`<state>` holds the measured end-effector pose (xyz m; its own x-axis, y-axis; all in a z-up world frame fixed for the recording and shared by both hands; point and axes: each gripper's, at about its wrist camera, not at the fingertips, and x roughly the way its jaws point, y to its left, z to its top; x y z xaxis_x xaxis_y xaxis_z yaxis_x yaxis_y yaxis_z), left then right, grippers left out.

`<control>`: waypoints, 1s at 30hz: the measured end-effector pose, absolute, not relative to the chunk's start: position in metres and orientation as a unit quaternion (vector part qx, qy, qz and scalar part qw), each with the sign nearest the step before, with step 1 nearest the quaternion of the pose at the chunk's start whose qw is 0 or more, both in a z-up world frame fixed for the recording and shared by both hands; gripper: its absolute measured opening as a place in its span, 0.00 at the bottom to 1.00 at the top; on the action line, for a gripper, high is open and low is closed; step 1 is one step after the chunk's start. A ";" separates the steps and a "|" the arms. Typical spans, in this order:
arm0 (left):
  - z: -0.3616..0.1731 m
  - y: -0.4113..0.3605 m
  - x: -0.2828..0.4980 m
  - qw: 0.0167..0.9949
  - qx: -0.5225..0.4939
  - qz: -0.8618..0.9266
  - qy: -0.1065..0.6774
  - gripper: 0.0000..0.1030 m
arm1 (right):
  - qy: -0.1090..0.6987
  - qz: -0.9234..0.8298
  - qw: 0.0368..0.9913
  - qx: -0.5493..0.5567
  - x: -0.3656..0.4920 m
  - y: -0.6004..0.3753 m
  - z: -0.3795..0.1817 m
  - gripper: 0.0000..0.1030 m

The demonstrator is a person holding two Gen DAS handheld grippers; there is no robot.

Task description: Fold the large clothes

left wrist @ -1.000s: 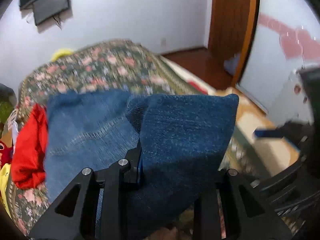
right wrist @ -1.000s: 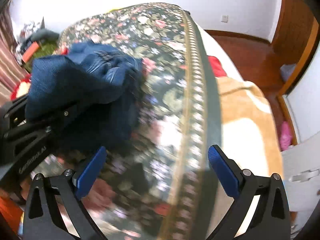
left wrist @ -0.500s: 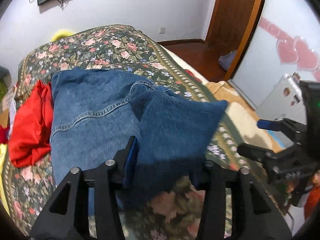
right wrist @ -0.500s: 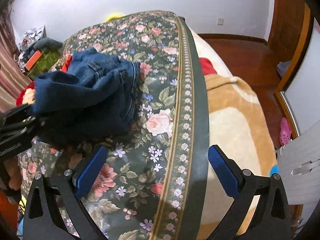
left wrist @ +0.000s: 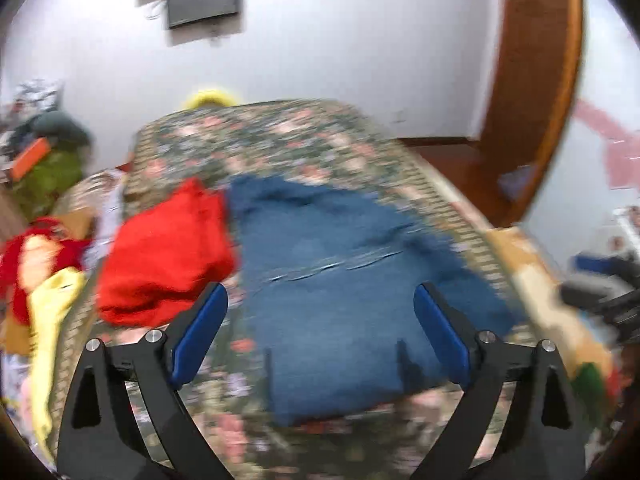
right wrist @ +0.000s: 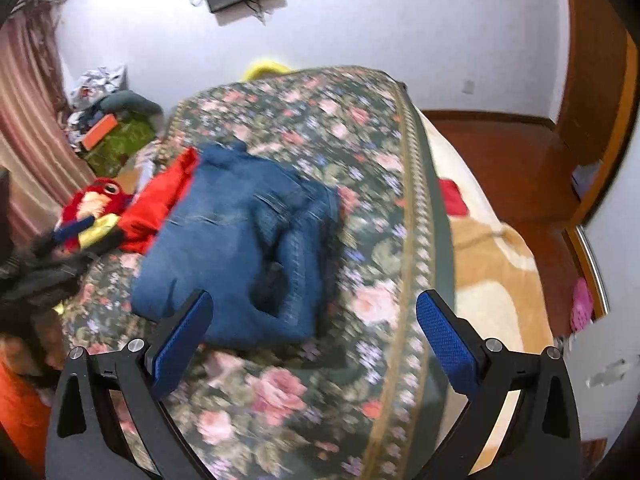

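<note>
Folded blue jeans (left wrist: 344, 296) lie on the floral bedspread (left wrist: 256, 144); they also show in the right wrist view (right wrist: 240, 248). My left gripper (left wrist: 320, 332) is open and empty, just in front of the near edge of the jeans. My right gripper (right wrist: 316, 340) is open and empty, above the bedspread (right wrist: 320, 136) at the near right corner of the jeans. The left gripper shows blurred at the left edge of the right wrist view (right wrist: 44, 256). The right gripper shows at the right edge of the left wrist view (left wrist: 600, 288).
A red garment (left wrist: 168, 256) lies on the bed left of the jeans. A red and yellow plush toy (right wrist: 96, 208) sits further left. A tan blanket (right wrist: 492, 272) hangs off the bed's right side. Clutter (right wrist: 108, 120) is piled by the wall at the left.
My left gripper has opened and let go of the jeans, which now lie folded flat on the bed. Both grippers have drawn back a little. The right gripper stays open.
</note>
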<state>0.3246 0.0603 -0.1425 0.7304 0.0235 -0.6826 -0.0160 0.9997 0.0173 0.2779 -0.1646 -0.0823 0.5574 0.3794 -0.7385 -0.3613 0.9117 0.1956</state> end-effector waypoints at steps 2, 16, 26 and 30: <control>-0.161 0.075 0.329 0.917 -0.006 0.024 0.398 0.92 | 0.416 0.222 0.882 0.010 0.282 -0.151 -0.081 0.98; -0.219 0.102 0.326 0.888 -0.063 0.022 0.454 0.98 | 0.549 0.224 0.803 0.061 0.327 -0.136 -0.182 0.98; -0.206 0.109 0.335 0.889 -0.052 0.011 0.455 0.97 | 0.528 0.237 0.815 0.041 0.329 -0.133 -0.159 0.98; -0.195 0.123 0.348 0.891 -0.071 0.000 0.448 0.97 | 0.525 0.258 0.810 0.053 0.346 -0.128 -0.153 0.99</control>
<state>0.3482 0.1230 -0.1945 0.5979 -0.0648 -0.7989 -0.0633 0.9898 -0.1277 0.3464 -0.1278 -0.1530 0.3167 0.4736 -0.8218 -0.3615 0.8613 0.3571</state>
